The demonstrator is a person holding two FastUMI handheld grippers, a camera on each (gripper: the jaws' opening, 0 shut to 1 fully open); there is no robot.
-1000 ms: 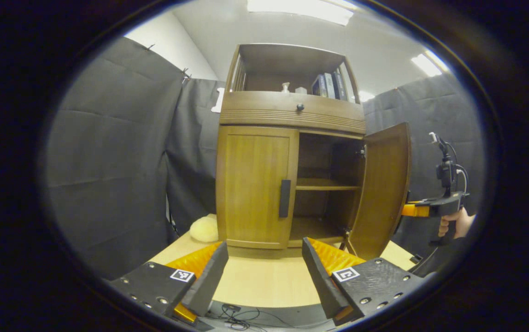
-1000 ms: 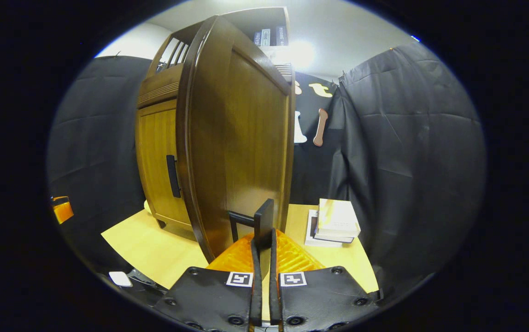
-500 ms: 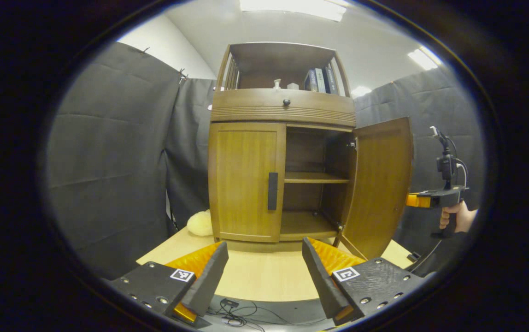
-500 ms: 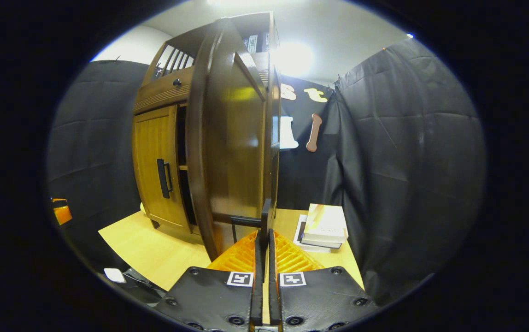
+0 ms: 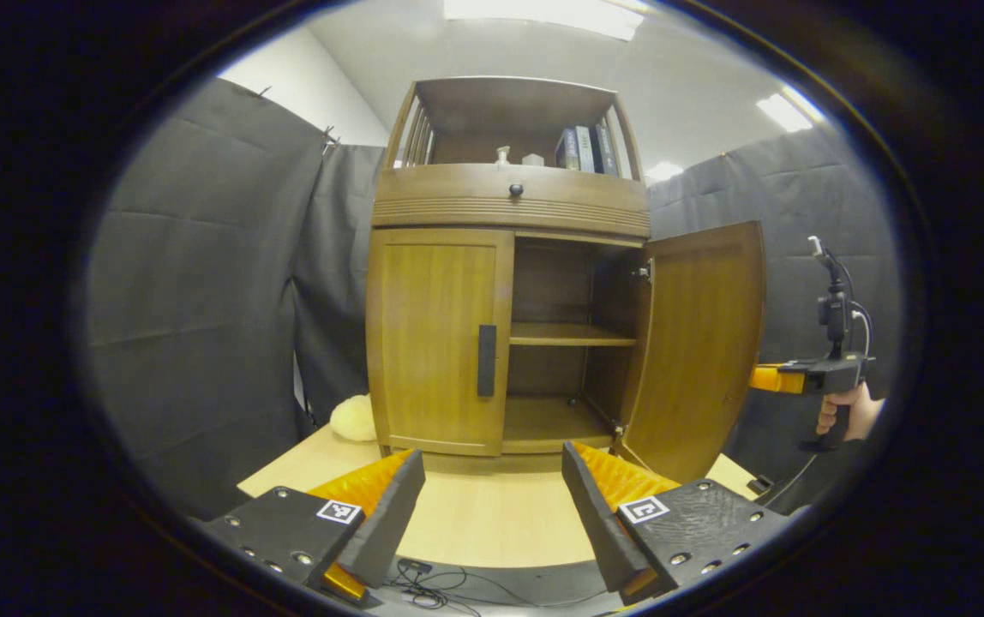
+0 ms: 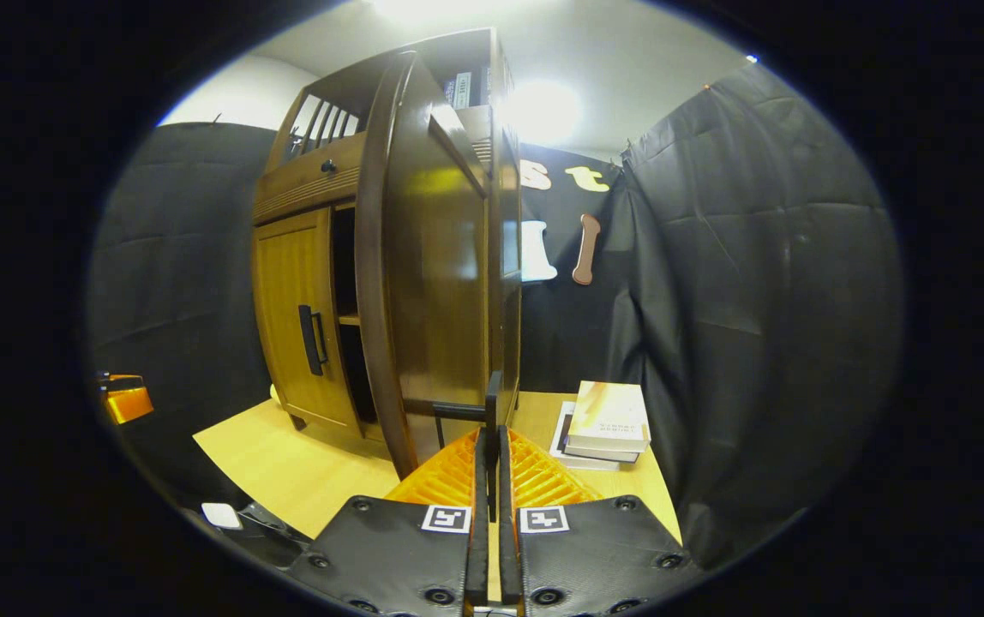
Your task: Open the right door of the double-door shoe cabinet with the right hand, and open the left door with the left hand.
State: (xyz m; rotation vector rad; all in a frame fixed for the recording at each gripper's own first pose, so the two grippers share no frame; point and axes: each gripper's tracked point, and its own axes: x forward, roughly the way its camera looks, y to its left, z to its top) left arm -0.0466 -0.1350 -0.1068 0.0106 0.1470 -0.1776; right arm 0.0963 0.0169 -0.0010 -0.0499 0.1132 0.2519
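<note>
Cabinet: wooden double-door shoe cabinet (image 5: 509, 206) stands on the light tabletop (image 5: 492, 514), ahead of my left gripper and well apart from it.
Right door: right door (image 5: 693, 343) is swung wide open, baring the inner shelf (image 5: 569, 336); in the right gripper view I see this door (image 6: 432, 283) nearly edge-on, straight ahead of my fingers.
Right door handle: dark bar handle (image 6: 489, 411) rises upright from between my right fingertips.
Right gripper: my right gripper (image 6: 489, 454) is pressed together on that handle, both fingers against it; from the left gripper view it (image 5: 771, 379) reaches in behind the open door's edge, with my hand (image 5: 843, 416) on its grip.
Left door: left door (image 5: 436, 338) sits flush and closed, its dark handle (image 5: 486, 360) on the inner edge.
Left gripper: my left gripper (image 5: 492, 514) is spread wide over the tabletop's near edge, pinching nothing, the left door's handle up ahead and a little left of the gap.
Beside cabinet: pale fluffy thing (image 5: 355, 418) lies at its left foot; stacked books (image 6: 605, 422) lie on the table to its right.
</note>
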